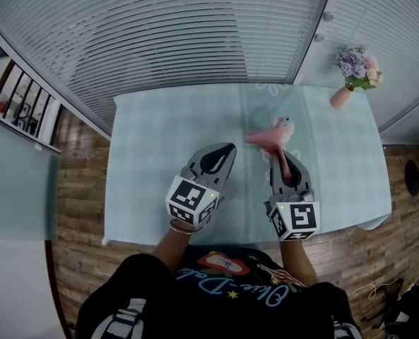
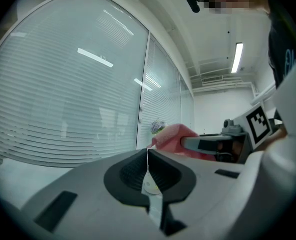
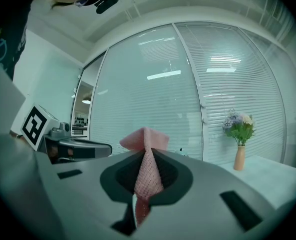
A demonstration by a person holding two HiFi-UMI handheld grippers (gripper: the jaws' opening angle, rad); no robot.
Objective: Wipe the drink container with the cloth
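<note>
The right claw (image 3: 147, 153) is closed on a pink knitted cloth (image 3: 145, 139). The fabric is pinched in a narrow fold between the jaws and bunches into a loose peak just past their tips. From the head view, the cloth (image 1: 268, 139) runs forward out of the right claw (image 1: 282, 159) and drapes over something standing on the bench (image 1: 160, 133), which wears a pale green checked cover. Only a small rounded blue-green top (image 1: 285, 123) shows above the fabric, just ahead of the right claw. It appears to be the drink container, though the rest of it is hidden.

The left claw (image 2: 148, 153) is fully closed with its jaws meeting in a thin line and nothing between them. In the head view the left claw (image 1: 225, 152) hangs over the bench beside the right claw, not touching the cloth. The cloth lies ahead of the left claw and off to its right.

Far ahead and to the right of the right claw, a slim peach vase (image 3: 239, 157) of lilac and pink flowers (image 3: 239, 121) stands upright near the bench's far corner.
</note>
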